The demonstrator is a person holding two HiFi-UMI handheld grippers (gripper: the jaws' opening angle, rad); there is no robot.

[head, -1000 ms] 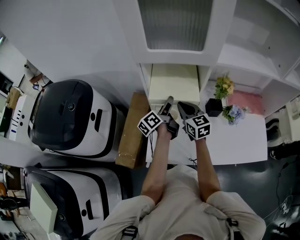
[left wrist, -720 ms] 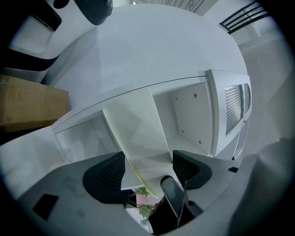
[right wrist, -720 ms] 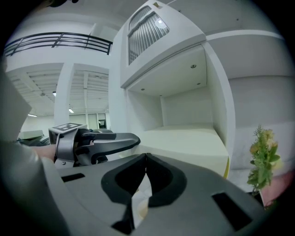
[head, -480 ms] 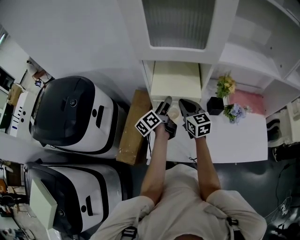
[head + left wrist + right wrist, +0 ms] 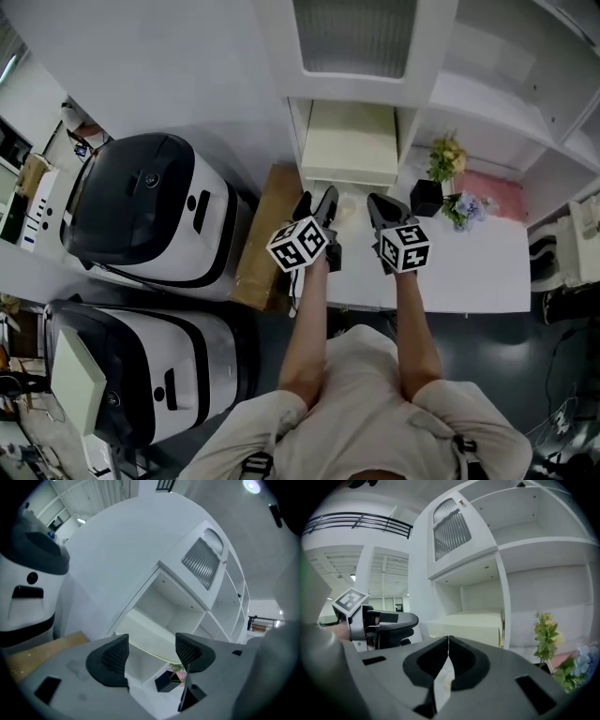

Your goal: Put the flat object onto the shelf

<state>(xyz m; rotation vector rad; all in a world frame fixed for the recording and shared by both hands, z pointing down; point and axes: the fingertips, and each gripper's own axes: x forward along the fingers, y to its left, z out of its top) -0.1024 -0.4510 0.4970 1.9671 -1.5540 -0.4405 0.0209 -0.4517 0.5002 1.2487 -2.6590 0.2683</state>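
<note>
The flat object [image 5: 349, 147] is a pale cream slab lying inside the lower compartment of the white shelf unit [image 5: 427, 103]. Its front edge lines up with the shelf's opening. My left gripper [image 5: 317, 199] hovers just in front of that edge, open, with nothing between its jaws. In the left gripper view, the left gripper [image 5: 151, 644] frames the slab [image 5: 145, 637] beyond its jaws. My right gripper [image 5: 380, 208] is beside it on the right, shut and empty. In the right gripper view, the right gripper [image 5: 448, 641] points at the slab [image 5: 464, 620], with the left gripper [image 5: 401, 619] at its left.
A black cube pot with yellow flowers [image 5: 429, 192] and blue flowers [image 5: 466, 212] stand on the white table [image 5: 469, 272] right of the compartment. A small pale round thing [image 5: 345, 212] lies between the grippers. A cardboard box [image 5: 265, 239] and two white-and-black machines [image 5: 141, 216] lie to the left.
The left gripper's jaws stand wider apart than a second ago. Both grippers sit slightly back from the slab, which stays in the compartment.
</note>
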